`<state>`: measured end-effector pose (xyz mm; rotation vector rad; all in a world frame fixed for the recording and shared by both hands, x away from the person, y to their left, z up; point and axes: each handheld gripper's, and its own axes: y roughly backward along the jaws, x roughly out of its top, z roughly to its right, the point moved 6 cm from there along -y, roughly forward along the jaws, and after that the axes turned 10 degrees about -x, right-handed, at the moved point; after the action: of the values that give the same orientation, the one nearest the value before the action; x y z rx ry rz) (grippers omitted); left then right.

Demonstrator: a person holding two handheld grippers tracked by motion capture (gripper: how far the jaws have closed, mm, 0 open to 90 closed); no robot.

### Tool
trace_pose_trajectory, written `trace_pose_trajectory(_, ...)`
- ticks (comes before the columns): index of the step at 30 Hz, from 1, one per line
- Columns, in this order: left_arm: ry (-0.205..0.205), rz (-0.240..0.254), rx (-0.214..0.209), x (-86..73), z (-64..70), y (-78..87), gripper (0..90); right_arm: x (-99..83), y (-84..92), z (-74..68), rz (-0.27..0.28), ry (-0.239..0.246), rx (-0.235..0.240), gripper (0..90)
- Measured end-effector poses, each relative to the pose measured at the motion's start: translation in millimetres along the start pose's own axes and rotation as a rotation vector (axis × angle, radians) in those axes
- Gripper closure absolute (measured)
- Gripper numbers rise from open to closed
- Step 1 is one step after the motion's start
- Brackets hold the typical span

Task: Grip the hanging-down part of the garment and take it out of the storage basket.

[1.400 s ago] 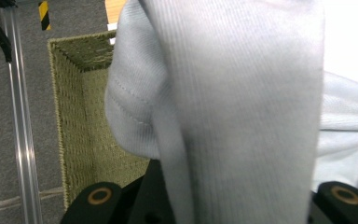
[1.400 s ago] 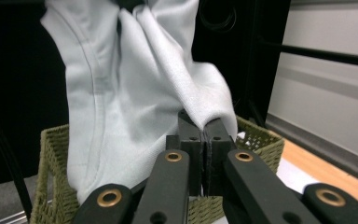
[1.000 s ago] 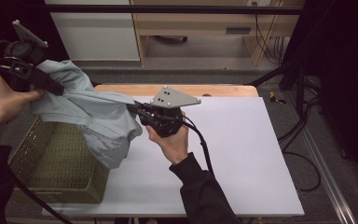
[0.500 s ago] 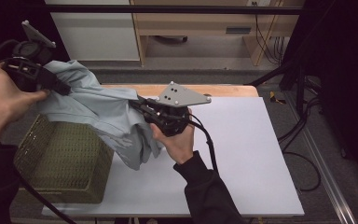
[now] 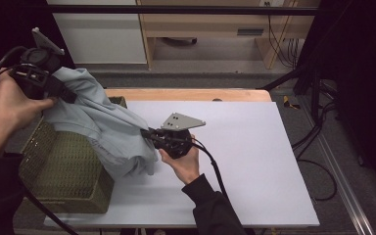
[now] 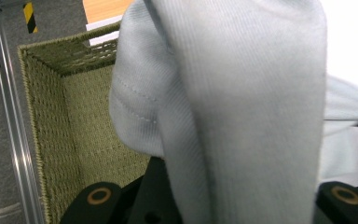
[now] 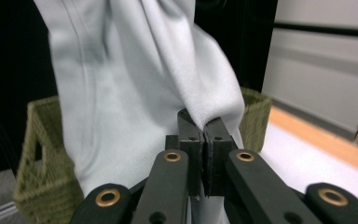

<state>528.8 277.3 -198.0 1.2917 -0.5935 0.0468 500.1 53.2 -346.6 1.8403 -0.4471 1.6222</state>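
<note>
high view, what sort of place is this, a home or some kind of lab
Most likely a lab or recording workspace: a white-topped table under a black frame bar, loose cables on the floor, and a wooden workbench behind.

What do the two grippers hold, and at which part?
Both hold the pale blue garment: left gripper at its upper end, right gripper pinching a fold lower down.

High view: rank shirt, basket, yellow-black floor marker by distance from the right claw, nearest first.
1. Pale blue shirt: pinched in the right claw, draping to its left.
2. Green woven basket: further left, at the table's left edge.
3. Yellow-black floor marker: far right, on the floor beyond the table.
</note>
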Motion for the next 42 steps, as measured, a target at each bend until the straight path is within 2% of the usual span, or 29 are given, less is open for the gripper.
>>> trace_pose_trajectory(2,-0.001,-0.005,0.0,0.0,-0.1,-1.2,82.7,-5.7,-4.5,-1.3,-0.013,-0.002,0.004,88.2)
trace_pose_trajectory(3,0.001,-0.009,0.005,0.6,-0.1,-3.5,82.7,-16.3,-14.6,-3.5,-0.028,-0.002,0.011,87.7)
trace_pose_trajectory(5,-0.002,-0.012,0.006,0.8,-0.1,-4.2,82.8,-19.1,-17.6,-4.9,-0.038,-0.009,0.014,87.4)
trace_pose_trajectory(7,-0.003,-0.008,0.013,1.6,0.3,-5.6,82.8,-26.6,-27.8,-9.6,-0.065,-0.004,0.014,84.0)
trace_pose_trajectory(9,-0.003,-0.008,0.014,1.5,0.3,-5.6,82.8,-27.9,-31.0,-11.9,-0.064,-0.007,0.017,77.3)
trace_pose_trajectory(10,-0.004,-0.008,0.013,1.3,0.1,-5.6,82.8,-27.9,-31.0,-11.9,-0.064,-0.007,0.017,77.3)
trace_pose_trajectory(11,-0.003,-0.01,0.01,0.9,-0.3,-5.2,82.8,-28.1,-30.9,-12.4,-0.065,0.0,0.021,73.2)
trace_pose_trajectory(12,-0.001,-0.01,0.008,0.5,-1.2,-5.1,82.8,-26.8,-26.8,-12.5,-0.06,0.015,0.023,63.6)
trace_pose_trajectory(13,-0.001,-0.01,0.008,0.5,-1.2,-5.1,82.8,-26.8,-26.8,-12.5,-0.06,0.015,0.023,63.6)
trace_pose_trajectory(14,0.0,-0.01,0.004,0.2,-2.1,-5.4,82.8,-24.2,-20.8,-11.6,-0.048,0.026,0.029,55.1)
trace_pose_trajectory(16,0.0,-0.007,0.001,0.4,-2.3,-5.7,82.8,-21.0,-11.4,-8.9,-0.023,0.03,0.019,48.1)
trace_pose_trajectory(17,0.002,-0.006,-0.003,0.5,-2.3,-6.2,82.8,-21.0,-11.4,-8.9,-0.023,0.03,0.019,48.1)
trace_pose_trajectory(18,-0.001,-0.007,-0.006,0.8,-1.6,-7.4,82.8,-18.4,-1.4,-4.7,0.004,0.01,0.025,42.2)
trace_pose_trajectory(19,0.0,-0.008,-0.003,1.0,-1.1,-7.8,82.8,-17.8,4.0,-2.5,0.009,-0.001,0.023,39.3)
trace_pose_trajectory(20,0.0,-0.008,-0.003,1.0,-1.1,-7.8,82.8,-17.8,4.0,-2.5,0.009,-0.001,0.023,39.3)
trace_pose_trajectory(21,-0.004,-0.01,-0.005,1.4,0.0,-8.1,82.8,-17.3,14.9,2.9,0.025,-0.004,0.012,34.1)
trace_pose_trajectory(22,-0.004,-0.01,-0.005,1.4,0.0,-8.1,82.8,-17.3,14.9,2.9,0.025,-0.004,0.012,34.1)
trace_pose_trajectory(23,-0.005,-0.01,-0.004,1.5,0.4,-8.0,82.8,-17.8,20.3,6.3,0.033,-0.005,0.0,31.4)
trace_pose_trajectory(24,-0.004,-0.01,-0.003,1.5,0.5,-8.0,82.8,-20.3,31.0,13.9,0.039,-0.008,-0.035,24.8)
trace_pose_trajectory(26,-0.003,-0.009,-0.002,1.4,0.5,-8.0,82.8,-23.8,40.8,22.8,0.04,-0.012,-0.08,19.8)
trace_pose_trajectory(28,-0.002,-0.009,-0.002,1.2,0.7,-8.0,82.8,-27.9,50.5,31.0,0.042,-0.038,-0.104,15.3)
trace_pose_trajectory(30,-0.001,-0.008,-0.003,1.0,0.5,-8.3,82.7,-32.6,59.6,39.3,0.047,-0.05,-0.133,13.0)
trace_pose_trajectory(31,-0.001,-0.009,-0.003,1.0,0.3,-8.5,82.7,-32.6,59.6,39.3,0.047,-0.05,-0.133,13.0)
trace_pose_trajectory(32,-0.002,-0.013,-0.002,1.0,-0.1,-8.8,82.8,-38.5,69.0,48.1,0.045,-0.059,-0.175,10.3)
trace_pose_trajectory(35,-0.003,-0.016,-0.005,1.3,-0.2,-9.3,82.8,-43.2,76.7,54.0,0.042,-0.067,-0.193,9.1)
trace_pose_trajectory(38,0.001,-0.016,-0.004,1.5,-0.4,-9.9,82.8,-53.4,95.0,65.1,0.042,-0.069,-0.235,7.2)
trace_pose_trajectory(40,-0.001,-0.018,-0.006,1.4,-0.9,-10.0,82.8,-56.0,99.7,67.2,0.042,-0.075,-0.244,6.8)
trace_pose_trajectory(42,0.0,-0.018,-0.004,0.9,-1.6,-10.0,82.8,-63.5,113.2,73.8,0.04,-0.078,-0.281,6.2)
